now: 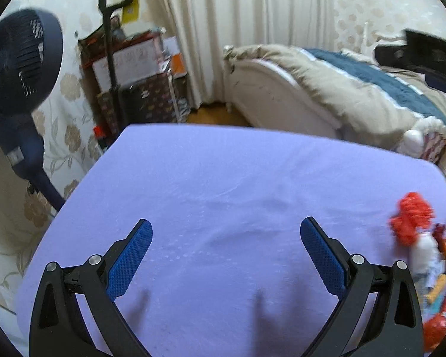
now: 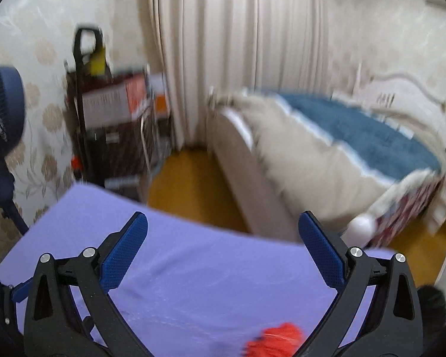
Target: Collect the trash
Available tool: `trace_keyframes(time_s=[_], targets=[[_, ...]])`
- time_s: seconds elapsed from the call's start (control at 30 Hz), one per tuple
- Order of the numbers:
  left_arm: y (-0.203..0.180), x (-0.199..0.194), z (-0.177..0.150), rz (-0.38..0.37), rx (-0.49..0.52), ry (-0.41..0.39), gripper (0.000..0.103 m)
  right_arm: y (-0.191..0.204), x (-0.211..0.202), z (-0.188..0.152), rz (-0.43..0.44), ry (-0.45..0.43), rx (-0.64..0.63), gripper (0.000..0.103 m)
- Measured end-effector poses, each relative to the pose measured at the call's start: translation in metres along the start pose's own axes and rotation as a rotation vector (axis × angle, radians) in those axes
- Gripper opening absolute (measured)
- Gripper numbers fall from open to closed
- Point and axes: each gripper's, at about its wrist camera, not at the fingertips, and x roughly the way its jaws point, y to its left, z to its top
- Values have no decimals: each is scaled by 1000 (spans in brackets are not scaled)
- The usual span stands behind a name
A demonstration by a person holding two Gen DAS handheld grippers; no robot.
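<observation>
Grippers hover empty over the lilac tablecloth [image 1: 223, 178]: left gripper [image 1: 226, 238] and right gripper [image 2: 223, 232], jaws wide apart, likely readied for grasping. Red crumpled trash [image 1: 413, 217] lies at the cloth's right edge, beside other litter [image 1: 440, 291].

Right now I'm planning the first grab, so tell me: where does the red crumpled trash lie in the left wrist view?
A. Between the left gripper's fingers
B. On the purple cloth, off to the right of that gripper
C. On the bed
B: the red crumpled trash lies on the purple cloth, to the right of the open, empty left gripper.
</observation>
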Motion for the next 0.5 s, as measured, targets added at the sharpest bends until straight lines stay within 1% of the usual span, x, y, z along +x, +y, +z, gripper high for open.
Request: trace_keyframes(time_s=[0.03, 0.07, 0.13, 0.17, 0.27, 0.4, 0.47, 0.5], targets=[[-7, -9, 0, -20, -2, -13, 97, -13, -18, -4, 20, 0, 10, 99], [-11, -14, -1, -34, -2, -17, 97, -19, -24, -7, 26, 20, 11, 99], [-24, -26, -3, -74, -2, -24, 97, -35, -39, -23, 10, 72, 4, 99], [-32, -30, -4, -90, 2, -23, 97, -44, -49, -34, -22, 88, -4, 99], [-58, -44, -13, -137, 26, -23, 97, -69, -76, -65, -151, 96, -5, 99], [-95, -60, -25, -170, 49, -27, 97, -111, -105, -102, -217, 130, 66, 99], [-110, -66, -32, -184, 55, -28, 97, -132, -124, -118, -282, 119, 92, 99], [-120, -69, -35, -193, 60, -26, 97, -137, -130, -124, -301, 106, 95, 99]])
